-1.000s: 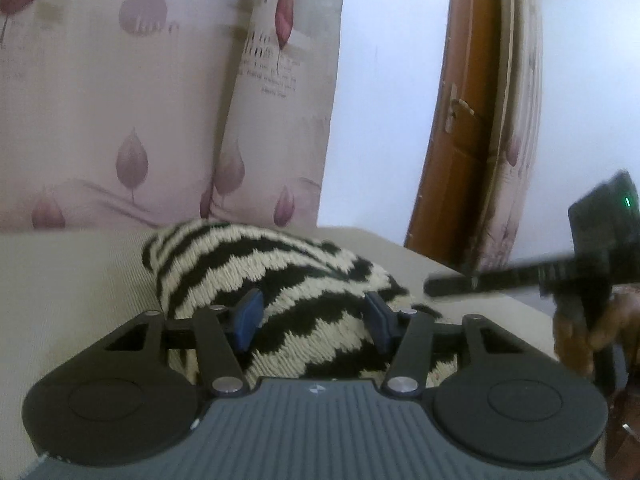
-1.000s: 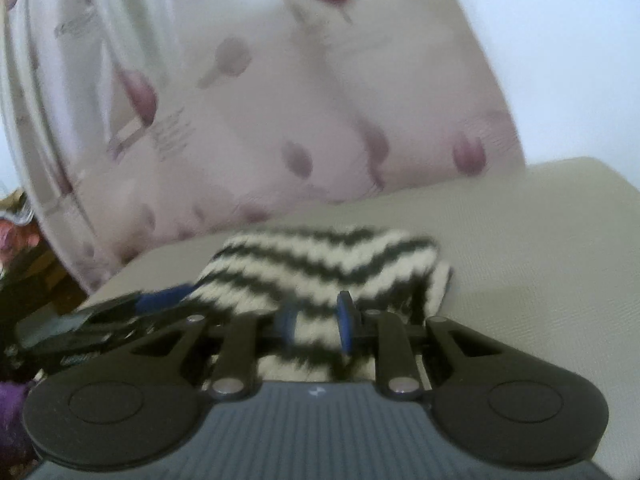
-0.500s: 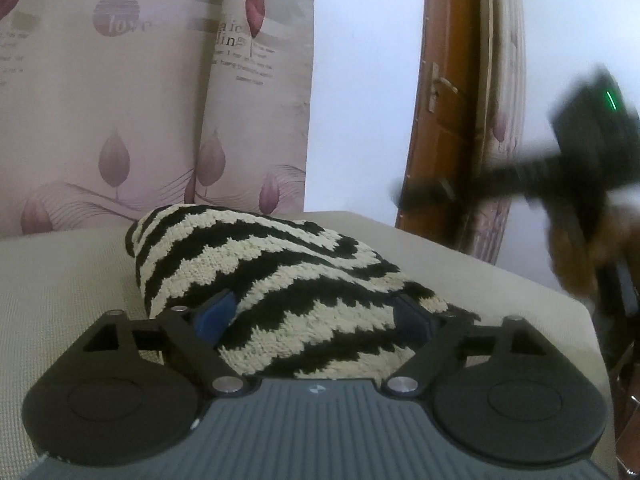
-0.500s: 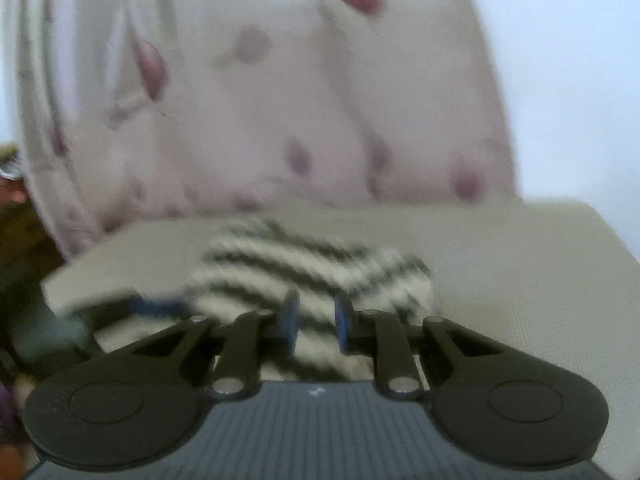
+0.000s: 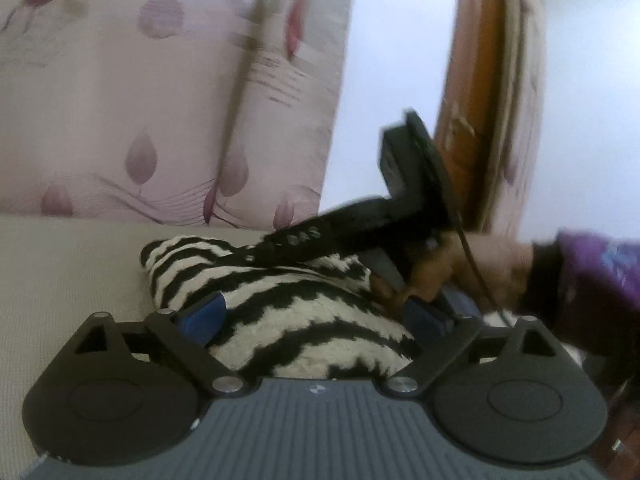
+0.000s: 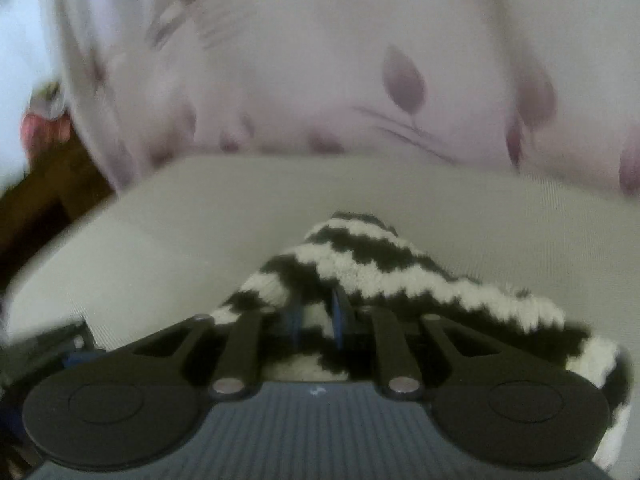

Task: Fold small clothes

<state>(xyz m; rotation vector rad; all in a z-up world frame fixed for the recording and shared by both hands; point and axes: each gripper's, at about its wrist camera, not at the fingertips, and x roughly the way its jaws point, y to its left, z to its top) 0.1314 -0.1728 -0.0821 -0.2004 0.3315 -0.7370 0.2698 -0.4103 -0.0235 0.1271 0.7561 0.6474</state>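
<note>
A small black-and-cream zigzag knit garment lies bunched on a beige cloth surface. My left gripper is open, its blue pads wide apart on either side of the near end of the knit. My right gripper is shut on a fold of the knit garment, which drapes over its fingers. In the left wrist view the right gripper's body, held in a hand, reaches over the far side of the garment.
A pink leaf-patterned curtain hangs behind the surface. A brown wooden door and white wall stand at the right. The surface's left edge drops to dark floor.
My right gripper swung in from the right, over the garment, and closed on a fold of it. My left gripper stayed open at the near end.
</note>
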